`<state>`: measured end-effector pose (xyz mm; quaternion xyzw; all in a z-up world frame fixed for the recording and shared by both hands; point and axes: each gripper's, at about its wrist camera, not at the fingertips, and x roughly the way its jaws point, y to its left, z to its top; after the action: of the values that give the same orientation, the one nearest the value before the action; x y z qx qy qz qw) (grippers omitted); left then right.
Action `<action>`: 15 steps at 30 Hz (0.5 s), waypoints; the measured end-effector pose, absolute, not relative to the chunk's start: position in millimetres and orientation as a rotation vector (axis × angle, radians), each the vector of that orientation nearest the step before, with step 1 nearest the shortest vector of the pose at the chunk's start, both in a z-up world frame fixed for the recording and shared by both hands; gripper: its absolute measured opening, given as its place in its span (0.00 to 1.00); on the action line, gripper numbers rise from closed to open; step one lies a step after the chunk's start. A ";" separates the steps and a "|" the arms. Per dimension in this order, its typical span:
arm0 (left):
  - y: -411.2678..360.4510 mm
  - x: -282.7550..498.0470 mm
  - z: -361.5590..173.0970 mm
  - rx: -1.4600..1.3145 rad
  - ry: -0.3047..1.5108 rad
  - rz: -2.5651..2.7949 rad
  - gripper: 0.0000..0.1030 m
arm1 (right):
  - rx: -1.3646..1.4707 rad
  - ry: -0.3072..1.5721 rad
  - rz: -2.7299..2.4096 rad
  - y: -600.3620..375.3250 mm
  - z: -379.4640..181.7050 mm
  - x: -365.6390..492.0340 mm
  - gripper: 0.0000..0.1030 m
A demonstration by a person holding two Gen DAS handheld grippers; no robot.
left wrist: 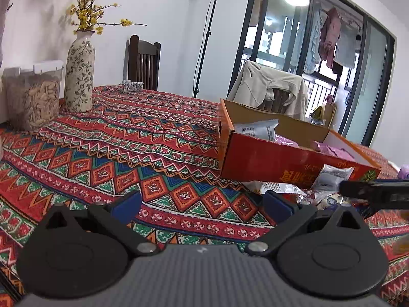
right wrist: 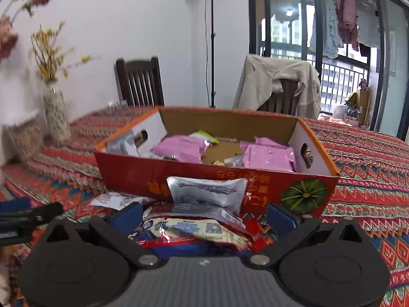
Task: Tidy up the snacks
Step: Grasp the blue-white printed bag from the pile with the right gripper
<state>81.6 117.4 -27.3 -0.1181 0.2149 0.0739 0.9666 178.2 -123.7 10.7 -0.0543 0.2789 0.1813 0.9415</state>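
An open red cardboard box sits on the patterned tablecloth and holds pink packets and other snacks; it also shows in the left wrist view. A pile of loose snack packets lies in front of it: a silver packet leans on the box wall, a red and yellow packet lies nearer. My right gripper is open, its jaws either side of this pile. My left gripper is open and empty over bare tablecloth, left of the box. The right gripper's finger shows at the left view's right edge.
A floral vase with yellow flowers and a clear container of snacks stand at the table's left. Two wooden chairs stand behind the table, one draped with a beige jacket. A light stand is by the wall.
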 end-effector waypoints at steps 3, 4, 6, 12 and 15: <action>119.7 81.4 -27.8 -0.259 0.434 0.139 1.00 | -0.120 0.631 0.384 -114.6 3.2 193.1 1.00; 119.9 81.1 -27.9 -0.261 0.432 0.137 1.00 | -0.121 0.650 0.390 -112.1 0.0 197.2 1.00; 119.7 80.7 -27.8 -0.264 0.430 0.131 1.00 | -0.133 0.678 0.387 -107.9 -9.2 202.2 1.00; 116.9 80.7 -28.1 -0.255 0.432 0.118 1.00 | -0.143 0.674 0.375 -103.3 -23.2 202.2 1.00; 116.9 81.4 -28.1 -0.256 0.436 0.117 1.00 | -0.152 0.656 0.373 -100.0 -27.9 199.9 1.00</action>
<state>81.4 116.9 -28.1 -0.1264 0.2154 0.0578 0.9666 199.9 -100.0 -27.9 -0.0743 0.3201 0.1819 0.9268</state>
